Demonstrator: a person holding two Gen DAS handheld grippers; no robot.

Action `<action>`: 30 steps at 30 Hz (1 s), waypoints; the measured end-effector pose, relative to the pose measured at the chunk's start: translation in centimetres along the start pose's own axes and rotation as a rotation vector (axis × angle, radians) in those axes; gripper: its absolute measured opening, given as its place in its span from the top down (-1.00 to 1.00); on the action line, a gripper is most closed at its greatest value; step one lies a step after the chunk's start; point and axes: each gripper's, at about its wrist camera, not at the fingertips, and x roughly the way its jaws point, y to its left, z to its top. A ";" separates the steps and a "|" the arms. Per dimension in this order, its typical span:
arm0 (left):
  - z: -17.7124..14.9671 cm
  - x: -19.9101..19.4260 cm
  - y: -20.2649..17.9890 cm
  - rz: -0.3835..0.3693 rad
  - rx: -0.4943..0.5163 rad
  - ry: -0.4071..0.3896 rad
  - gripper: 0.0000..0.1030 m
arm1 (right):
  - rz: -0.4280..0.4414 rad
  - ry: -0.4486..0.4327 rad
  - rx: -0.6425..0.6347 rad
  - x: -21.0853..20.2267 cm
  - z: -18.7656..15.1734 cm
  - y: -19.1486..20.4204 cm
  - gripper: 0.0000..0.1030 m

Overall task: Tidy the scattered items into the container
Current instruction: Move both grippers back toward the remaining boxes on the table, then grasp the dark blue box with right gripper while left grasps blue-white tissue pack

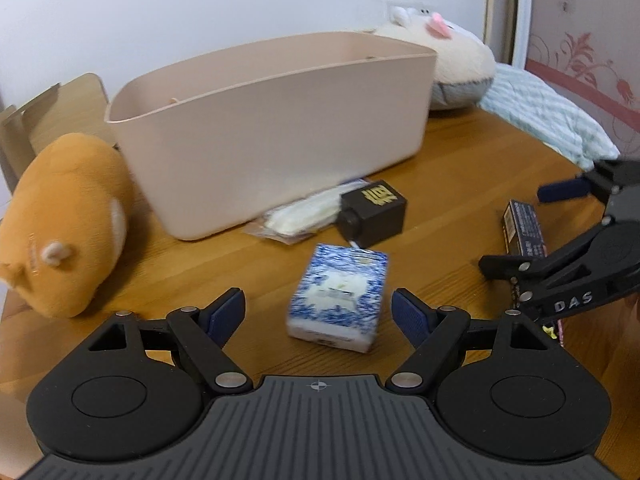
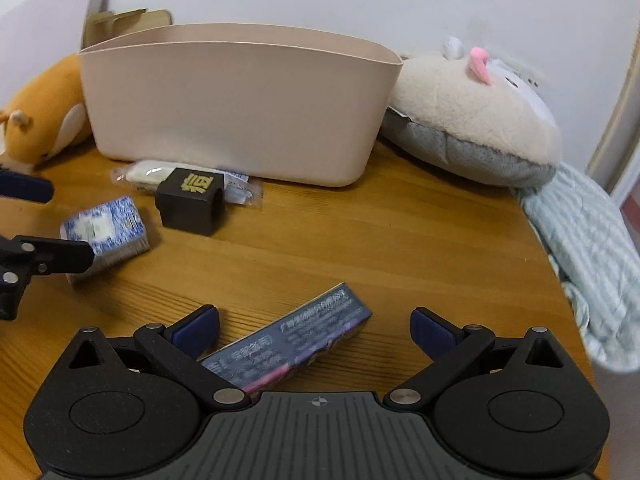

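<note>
**Both claws released over scattered boxes, bin w/ nothing seen inside**

Readable writing: "DAS" in pale letters on the right claw [image 1: 520,232] as seen from the left wrist cam; a gold character on top of the dark brown box [image 2: 190,202]. Print on the long dark box [image 2: 288,344] too blurred to read.

Left claw [image 1: 318,314] spread wide, blue-white patterned box [image 1: 340,296] on the desk [image 2: 360,248] between its pads, not gripped. Right claw [image 2: 316,332] also spread, long dark box lying slantwise between its fingers, untouched.

Pink container [image 1: 272,132] at desk rear; clear sachet packet [image 1: 298,216] against its base, brown box just beside. Orange plush [image 1: 60,220] left of it, cream plush [image 2: 476,116] right. Striped cloth [image 2: 592,248] at desk's right edge. Cardboard [image 2: 120,20] behind the bin.
</note>
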 end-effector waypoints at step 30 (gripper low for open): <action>0.6 2.9 0.0 -0.053 -0.043 0.032 -0.60 | 0.051 0.086 0.210 -3.4 -3.1 0.9 -1.00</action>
